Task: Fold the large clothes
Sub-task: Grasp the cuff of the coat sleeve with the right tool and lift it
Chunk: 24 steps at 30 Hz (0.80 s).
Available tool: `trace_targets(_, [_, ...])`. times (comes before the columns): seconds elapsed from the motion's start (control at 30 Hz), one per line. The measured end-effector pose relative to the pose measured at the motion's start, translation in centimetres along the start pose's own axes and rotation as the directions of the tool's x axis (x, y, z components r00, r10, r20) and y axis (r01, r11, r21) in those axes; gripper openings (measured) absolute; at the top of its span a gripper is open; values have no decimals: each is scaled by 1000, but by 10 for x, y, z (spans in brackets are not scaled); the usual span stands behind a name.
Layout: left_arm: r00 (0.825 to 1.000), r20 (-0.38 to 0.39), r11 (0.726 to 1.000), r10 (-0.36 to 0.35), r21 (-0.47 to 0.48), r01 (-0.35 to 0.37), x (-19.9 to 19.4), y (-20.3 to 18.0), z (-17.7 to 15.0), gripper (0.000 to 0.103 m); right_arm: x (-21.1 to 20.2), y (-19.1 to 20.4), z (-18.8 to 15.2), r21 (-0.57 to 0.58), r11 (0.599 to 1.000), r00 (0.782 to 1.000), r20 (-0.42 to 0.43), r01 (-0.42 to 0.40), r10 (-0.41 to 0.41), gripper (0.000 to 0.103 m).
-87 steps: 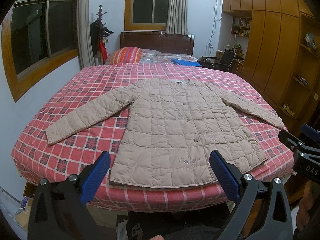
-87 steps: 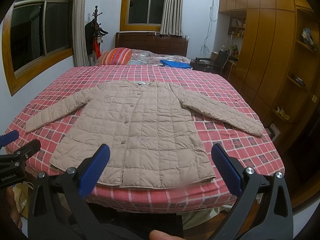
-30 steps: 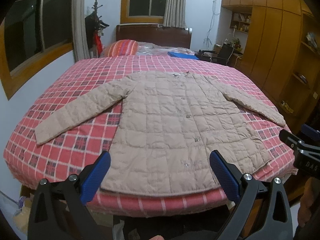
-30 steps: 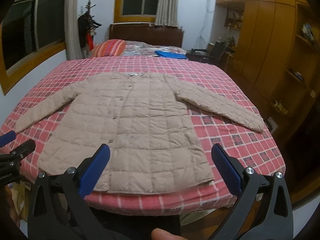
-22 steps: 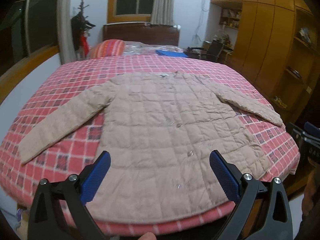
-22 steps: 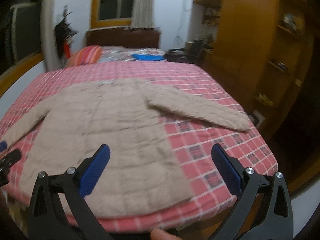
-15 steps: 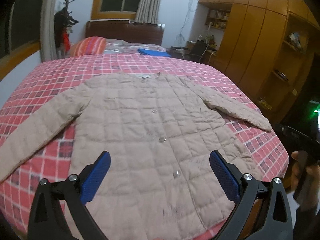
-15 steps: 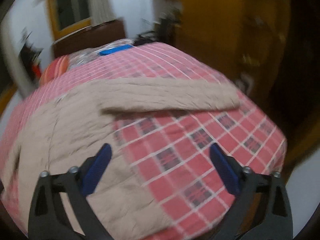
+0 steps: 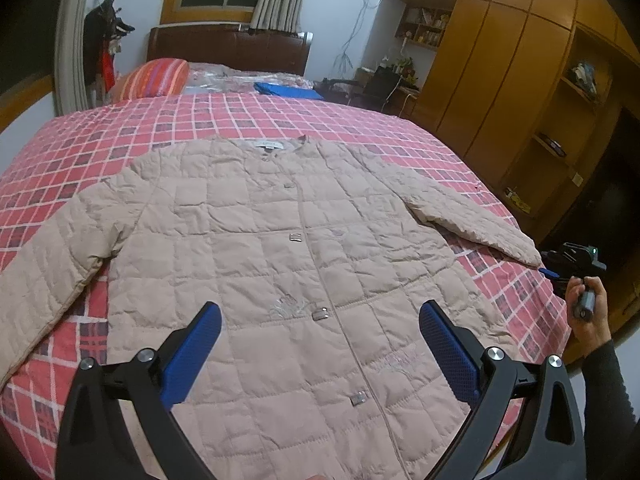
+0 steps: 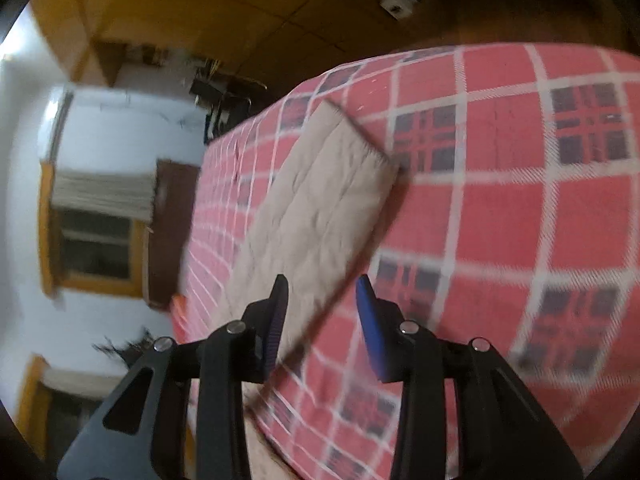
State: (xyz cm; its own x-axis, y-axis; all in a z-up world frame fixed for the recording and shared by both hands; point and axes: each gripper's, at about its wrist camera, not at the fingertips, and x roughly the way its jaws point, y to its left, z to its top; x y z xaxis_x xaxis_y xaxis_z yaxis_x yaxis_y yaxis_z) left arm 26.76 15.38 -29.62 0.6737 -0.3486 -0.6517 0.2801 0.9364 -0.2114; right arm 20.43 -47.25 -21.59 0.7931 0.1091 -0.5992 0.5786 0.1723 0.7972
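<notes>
Through my left wrist camera the jacket point(image 9: 280, 264) lies flat and unfolded on the checked bed point(image 9: 240, 116); my left claw point(image 9: 320, 344) gapes wide above its hem at six o'clock, gripping nothing. My right camera shows my right claw point(image 10: 322, 300) parted around the sleeve point(image 10: 320, 208) edge, cuff at twelve o'clock. Every fold remains to do.
</notes>
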Motion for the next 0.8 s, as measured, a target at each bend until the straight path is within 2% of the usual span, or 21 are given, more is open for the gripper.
trace_targets(0.13, [1000,6,999,-6,-40,6,8,10,7,99,8,-10,13,61,998,999,40,30,-33,36])
trace_targets(0.27, [1000,4,995,-27,-95,28,15,23,13,99,19,-18,18,75,996,998,36,43,-46,37])
trace_targets(0.47, [999,10,993,-32,-110,33,16,34,19,99,30,-22,38,87,996,997,66,25,-31,37])
trace_targets(0.63, [999,5,980,-52,-190,52,16,58,24,99,42,-19,55,87,996,997,75,8,-15,36])
trace_targets(0.7, [998,-2,975,-63,-215,61,15,66,24,99,44,-15,56,82,997,997,72,-1,-5,21])
trace_targets(0.8, [998,-3,976,-61,-212,59,13,74,25,99,38,-3,56,49,999,996,84,-6,2,10])
